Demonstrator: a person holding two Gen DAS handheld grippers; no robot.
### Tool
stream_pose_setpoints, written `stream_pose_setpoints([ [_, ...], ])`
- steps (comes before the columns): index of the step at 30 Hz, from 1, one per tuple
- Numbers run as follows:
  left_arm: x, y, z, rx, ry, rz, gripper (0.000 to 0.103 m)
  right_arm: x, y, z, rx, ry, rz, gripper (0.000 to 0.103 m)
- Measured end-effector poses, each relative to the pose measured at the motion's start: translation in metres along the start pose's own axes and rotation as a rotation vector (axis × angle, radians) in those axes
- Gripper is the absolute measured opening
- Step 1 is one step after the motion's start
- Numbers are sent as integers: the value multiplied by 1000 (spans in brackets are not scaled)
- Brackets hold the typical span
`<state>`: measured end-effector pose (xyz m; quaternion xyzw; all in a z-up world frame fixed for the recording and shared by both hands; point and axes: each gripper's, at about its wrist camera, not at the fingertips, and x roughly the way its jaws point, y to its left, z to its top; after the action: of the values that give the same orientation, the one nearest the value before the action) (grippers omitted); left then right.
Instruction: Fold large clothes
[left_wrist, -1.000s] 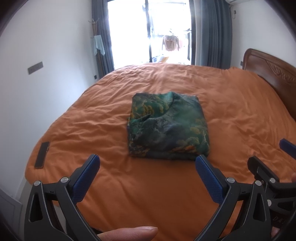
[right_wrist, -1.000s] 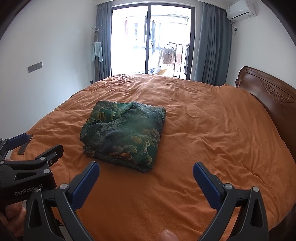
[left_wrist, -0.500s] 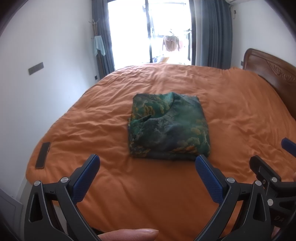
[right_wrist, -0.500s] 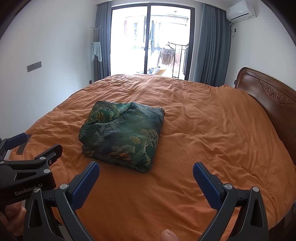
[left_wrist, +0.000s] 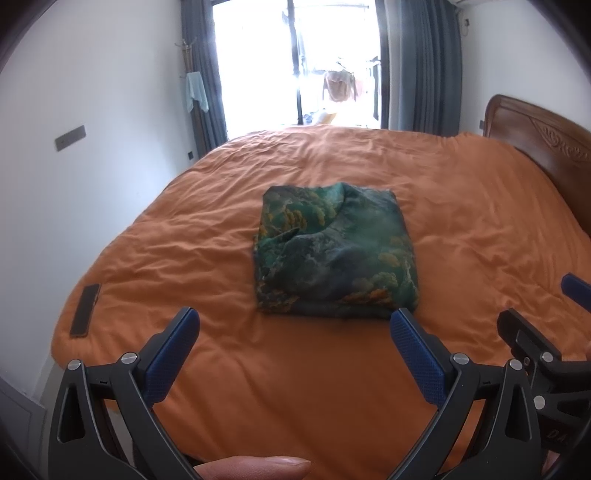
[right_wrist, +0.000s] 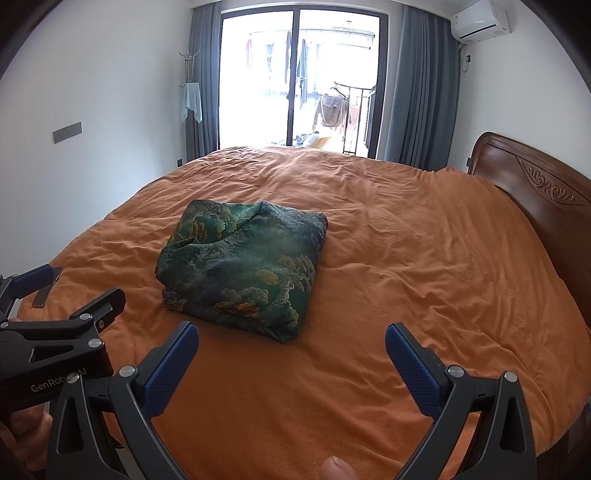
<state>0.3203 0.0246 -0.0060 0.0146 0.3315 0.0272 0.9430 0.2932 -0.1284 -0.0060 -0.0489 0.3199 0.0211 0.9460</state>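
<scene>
Both your claws, left claw (left_wrist: 293, 323) and right claw (right_wrist: 291, 334), hang released; snag the folded green garment (right_wrist: 243, 264) and it unravels.

White walls (right_wrist: 110, 92), grey curtains (right_wrist: 417, 92) flanking a bright glass door (right_wrist: 299, 77), carved wooden headboard (right_wrist: 535, 192).

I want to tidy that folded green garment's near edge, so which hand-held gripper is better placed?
Probably the left hand-held gripper: the folded green garment lies straight ahead between its open fingers, off-centre for the right hand-held gripper.
</scene>
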Motion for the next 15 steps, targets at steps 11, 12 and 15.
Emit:
stream_pose_setpoints([
  [11, -2, 1, 0, -4, -11, -4, 103, -5, -2, -2, -1, -9, 6, 103],
  [12, -2, 1, 0, -5, -9, -5, 103, -4, -2, -2, -1, -8, 7, 103],
  [15, -2, 2, 1, -6, -8, -3, 103, -4, -2, -1, -2, -6, 6, 103],
])
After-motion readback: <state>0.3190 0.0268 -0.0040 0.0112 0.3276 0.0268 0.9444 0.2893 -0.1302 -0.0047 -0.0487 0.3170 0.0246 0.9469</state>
